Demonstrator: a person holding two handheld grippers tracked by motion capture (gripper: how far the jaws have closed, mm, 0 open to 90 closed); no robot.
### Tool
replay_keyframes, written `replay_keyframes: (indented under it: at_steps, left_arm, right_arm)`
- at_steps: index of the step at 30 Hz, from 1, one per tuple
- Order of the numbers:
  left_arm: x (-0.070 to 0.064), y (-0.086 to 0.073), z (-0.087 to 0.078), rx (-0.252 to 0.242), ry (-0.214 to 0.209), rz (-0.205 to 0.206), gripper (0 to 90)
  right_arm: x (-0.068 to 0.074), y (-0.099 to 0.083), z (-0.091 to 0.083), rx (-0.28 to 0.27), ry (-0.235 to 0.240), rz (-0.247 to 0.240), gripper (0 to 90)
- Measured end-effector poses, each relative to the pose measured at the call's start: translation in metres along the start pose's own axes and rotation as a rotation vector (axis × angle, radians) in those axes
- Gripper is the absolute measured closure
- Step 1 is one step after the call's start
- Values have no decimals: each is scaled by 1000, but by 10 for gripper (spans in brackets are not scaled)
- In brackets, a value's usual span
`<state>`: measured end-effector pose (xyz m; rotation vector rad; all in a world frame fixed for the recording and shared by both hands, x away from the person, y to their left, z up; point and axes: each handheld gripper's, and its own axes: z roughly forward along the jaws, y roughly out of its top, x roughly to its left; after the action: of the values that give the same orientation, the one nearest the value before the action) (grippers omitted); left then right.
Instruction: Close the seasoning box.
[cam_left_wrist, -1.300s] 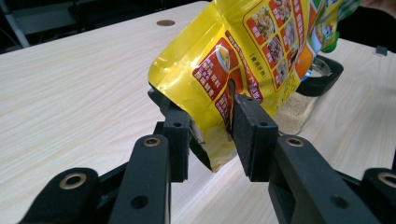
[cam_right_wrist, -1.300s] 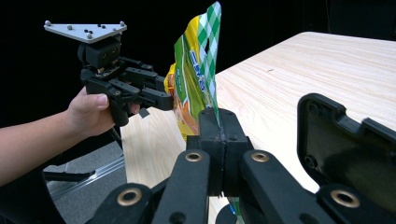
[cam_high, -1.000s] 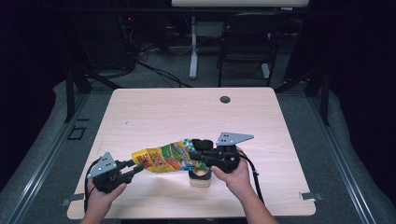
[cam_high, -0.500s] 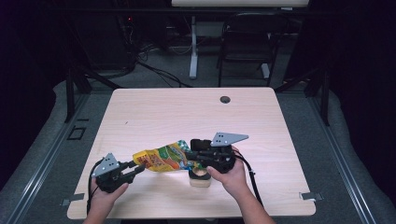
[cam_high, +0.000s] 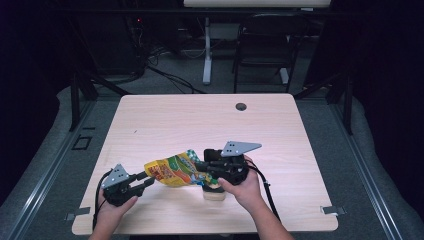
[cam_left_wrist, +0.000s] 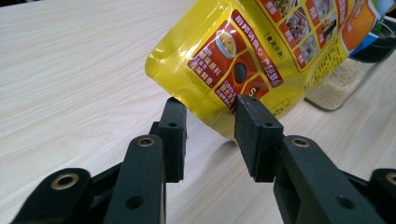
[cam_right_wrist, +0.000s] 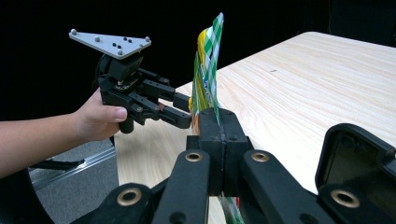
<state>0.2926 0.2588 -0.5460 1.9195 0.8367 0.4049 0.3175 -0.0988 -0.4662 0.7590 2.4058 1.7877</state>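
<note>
Right gripper (cam_right_wrist: 219, 122) jaws clenched on a yellow printed foil pouch (cam_high: 175, 170), lifted off the counter (cam_high: 200, 120); left gripper (cam_left_wrist: 210, 126) jaws released, straddling its bottom corner, not yet gripping.

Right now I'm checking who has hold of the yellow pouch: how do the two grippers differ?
The right gripper has its jaws shut on the pouch edge; the left gripper has its jaws open, straddling the pouch's lower corner without pinching. The right gripper sits above a small jar; the left is over bare table. Both are black, hand-held and meet the same pouch.
</note>
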Motion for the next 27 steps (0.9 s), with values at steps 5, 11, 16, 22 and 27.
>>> replay_keyframes:
  at_steps: [5,11,16,22,27]
  left_arm:
    - [1,0,-1,1,10,3,630]
    - [4,0,-7,5,28,7,619]
    - [8,-1,-13,-15,43,-17,618]
    - [9,1,-16,-41,52,-16,610]
    - [9,2,-18,-46,52,-8,608]
  right_arm:
    - [1,2,1,3,-2,-7,900]
    - [4,6,4,8,-17,-18,900]
    - [5,9,5,16,-23,-27,900]
    - [7,16,10,31,-30,-35,900]
    - [9,22,14,46,-33,-48,900]
